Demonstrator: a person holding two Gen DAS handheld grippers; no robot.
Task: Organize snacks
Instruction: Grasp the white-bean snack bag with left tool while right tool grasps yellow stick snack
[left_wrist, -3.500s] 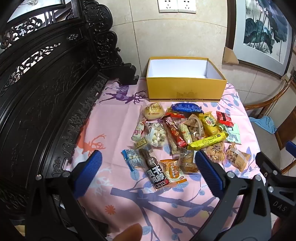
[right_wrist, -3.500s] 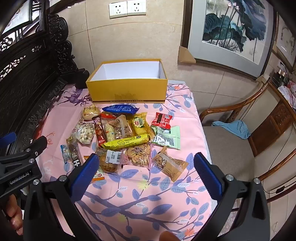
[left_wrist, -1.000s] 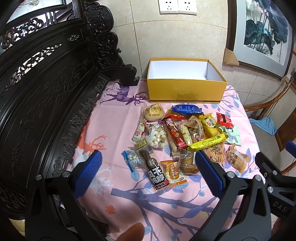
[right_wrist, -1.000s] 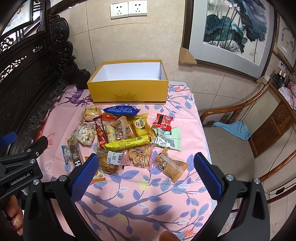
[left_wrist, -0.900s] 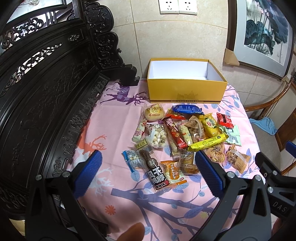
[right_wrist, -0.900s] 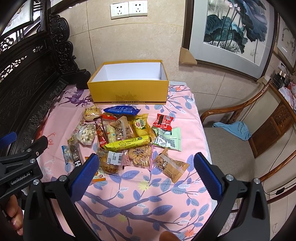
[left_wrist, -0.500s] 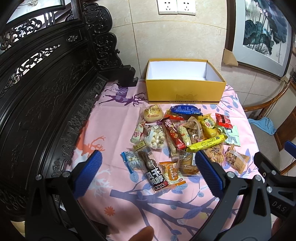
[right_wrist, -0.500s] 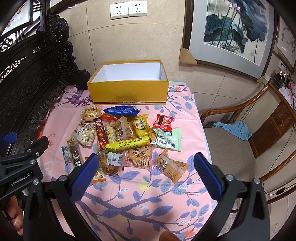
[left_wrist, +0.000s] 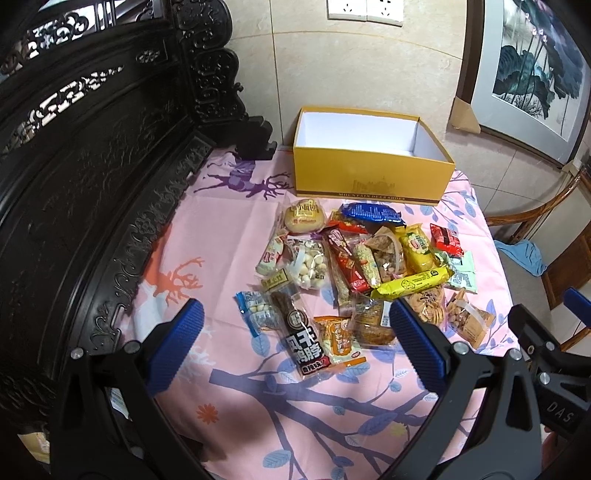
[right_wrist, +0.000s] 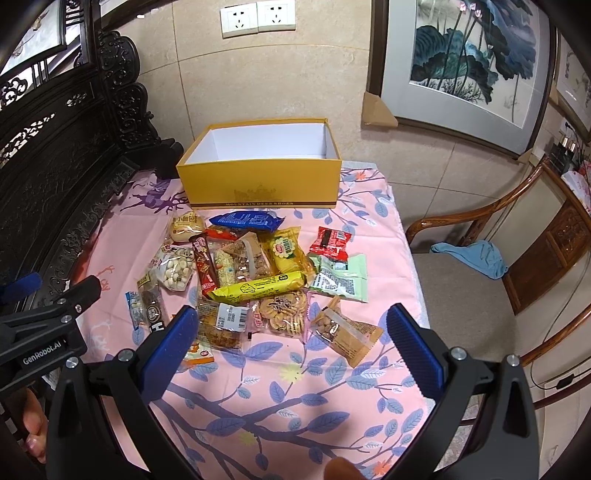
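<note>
Hovering wide-jawed and empty, both grippers (left_wrist: 295, 332) (right_wrist: 291, 332) face snacks (right_wrist: 255, 273) below the yellow box (right_wrist: 262, 181), tablecloth (right_wrist: 295, 398) bare nearby.

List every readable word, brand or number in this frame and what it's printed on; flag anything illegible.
"MOUNTAIN DEER SHOES": front of the yellow box.
"GenRobot.AI": body of the left claw, seen from the right wrist.
"DAS": body of the right claw, seen from the left wrist; any further letters are cut off.
Snack packets: print too small, or not legible to me.
Wall sockets: no text.
</note>
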